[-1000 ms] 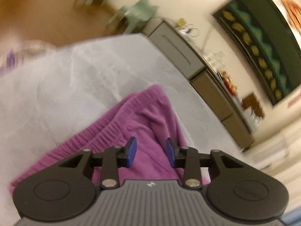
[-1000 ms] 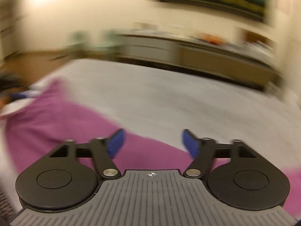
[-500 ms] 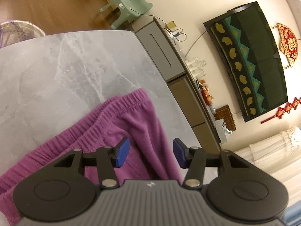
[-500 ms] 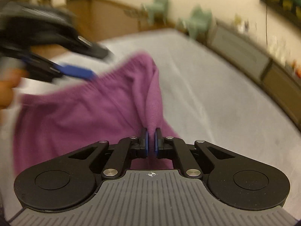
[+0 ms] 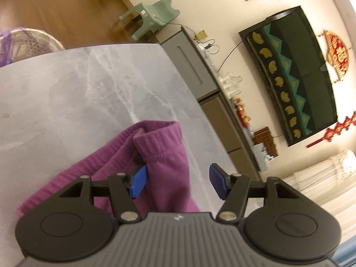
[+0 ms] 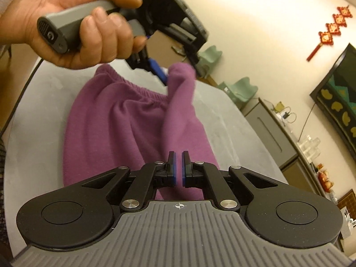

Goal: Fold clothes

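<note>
Two grippers on one garment. Right gripper [image 6: 178,169]: jaws nearly together, a slim gap showing between the blue pads, purple fabric running up to and behind them. It looks pinched on the near edge, though the cloth inside the gap itself isn't clearly visible. Judgement: the right side is anchoring or lifting the near end so a ridge of cloth stands up from there toward the far corner.

The purple garment [image 6: 115,129] lies on the grey marble table [image 5: 77,93], mostly flat, with its long axis running away from the right camera. The elastic waistband [image 6: 133,89] is at the far end, crosswise. The far right corner of the waistband is raised into a peak.

Left gripper [image 5: 176,183]: jaws wide apart, with that raised waistband corner sitting between them, against the left pad and clear of the right one. Not clamped. A hand [image 6: 73,26] holds its handle above the far end. It is probably either lining up to take that corner or has just let it go; one frame doesn't settle which.

Further out: green chairs [image 5: 153,15], grey cabinet [image 5: 189,64], wall screen [image 5: 296,73].
</note>
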Demonstrator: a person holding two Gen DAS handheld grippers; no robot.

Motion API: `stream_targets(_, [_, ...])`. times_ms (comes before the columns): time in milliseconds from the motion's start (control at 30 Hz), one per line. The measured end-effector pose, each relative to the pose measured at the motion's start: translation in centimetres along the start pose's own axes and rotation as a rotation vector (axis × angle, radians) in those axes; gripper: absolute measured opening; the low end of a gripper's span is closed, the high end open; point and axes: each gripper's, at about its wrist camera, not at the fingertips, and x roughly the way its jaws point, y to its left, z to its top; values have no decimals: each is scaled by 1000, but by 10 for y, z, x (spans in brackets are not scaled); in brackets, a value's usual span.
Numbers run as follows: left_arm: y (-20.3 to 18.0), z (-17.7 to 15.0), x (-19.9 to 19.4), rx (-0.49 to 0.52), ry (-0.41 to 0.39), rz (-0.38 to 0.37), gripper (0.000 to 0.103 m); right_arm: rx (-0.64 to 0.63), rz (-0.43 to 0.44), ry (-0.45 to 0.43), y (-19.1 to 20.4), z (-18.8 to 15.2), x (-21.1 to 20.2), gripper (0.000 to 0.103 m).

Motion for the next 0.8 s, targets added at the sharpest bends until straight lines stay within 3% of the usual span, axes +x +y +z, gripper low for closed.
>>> stream_targets(67, [-5, -1, 6, 45, 24, 43, 54, 25, 30, -16, 2, 0, -7, 2])
stream_targets(133, [-8, -5, 5, 92, 40, 95, 10, 59, 61, -16, 1, 0, -10, 2])
stream_targets(200, [-11, -11, -5, 127, 37, 129, 5, 98, 66, -5, -2, -6, -14, 2])
stream_targets(267, [-13, -18, -38, 136, -1, 99, 5, 157, 54, -1, -13, -16, -32, 11])
stream_targets(300, [-12, -20, -46, 135, -10, 96, 5, 179, 39, -10, -19, -24, -47, 19])
stream_targets(333, [-10, -21, -46, 130, -8, 105, 5, 194, 16, -16, -25, -34, -61, 44])
stream_targets(367, [-8, -21, -46, 124, -6, 113, 5, 195, -22, -14, -31, -47, -74, 65])
stream_targets(467, [-2, -23, -46, 106, -1, 138, 10, 151, -139, 70, -37, -92, -91, 71])
stream_targets(500, [-1, -24, -47, 101, 1, 147, 19, 141, -163, 105, -38, -104, -93, 70])
stream_targets(633, [7, -26, -47, 77, 8, 180, 52, 107, -210, 189, -44, -134, -91, 63])
stream_targets(700, [9, -27, -45, 71, 9, 197, 56, 100, -220, 215, -49, -143, -90, 53])
stream_targets(767, [6, -25, -39, 80, 2, 211, 60, 137, -209, 236, -59, -148, -93, 32])
stream_targets(800, [4, -24, -34, 88, 3, 225, 63, 150, -209, 242, -62, -149, -94, 29])
